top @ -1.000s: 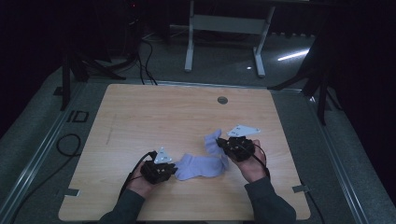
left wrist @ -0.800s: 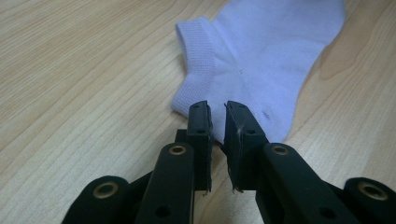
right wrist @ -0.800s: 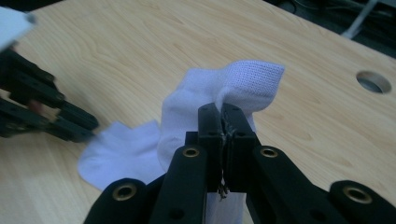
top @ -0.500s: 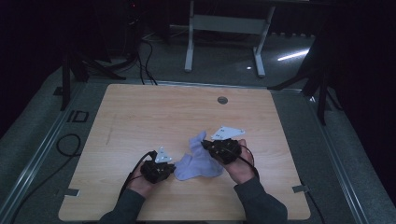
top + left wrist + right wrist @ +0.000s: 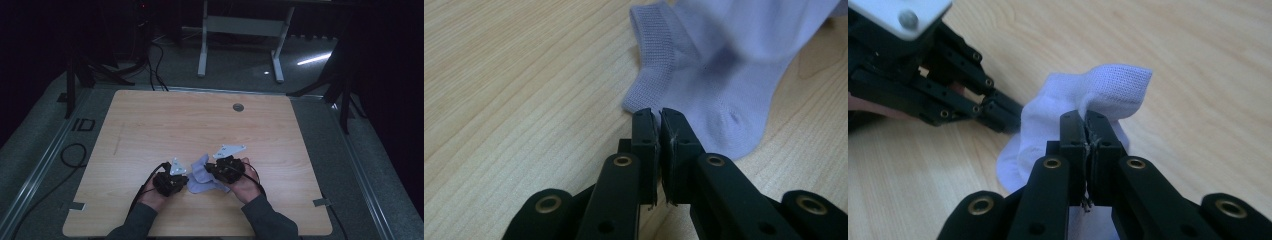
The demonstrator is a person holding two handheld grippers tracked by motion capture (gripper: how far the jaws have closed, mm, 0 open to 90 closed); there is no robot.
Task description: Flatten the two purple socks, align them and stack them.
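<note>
**Folding a small sock on the table**

A big wooden table (image 5: 200,130) has pale, smooth boards with thin grain lines. A little round hole (image 5: 238,107) sits near its far edge. Near the person lies a soft, light purple sock (image 5: 202,176), right between the two hands.

The right gripper (image 5: 1084,116) is clamped tight on a fold of the sock and lifts that part up and over toward the left. The cloth looks knitted and bunches into a round bump above the tips.

The left gripper (image 5: 659,114) has just been closing. Its jaws are pressed together with nothing between them, right at the ribbed cuff (image 5: 649,75) of the sock.

This looks like the folding step. Next, the right gripper should lay its part flat on the rest, and the left one should stay clear of the cloth.
</note>
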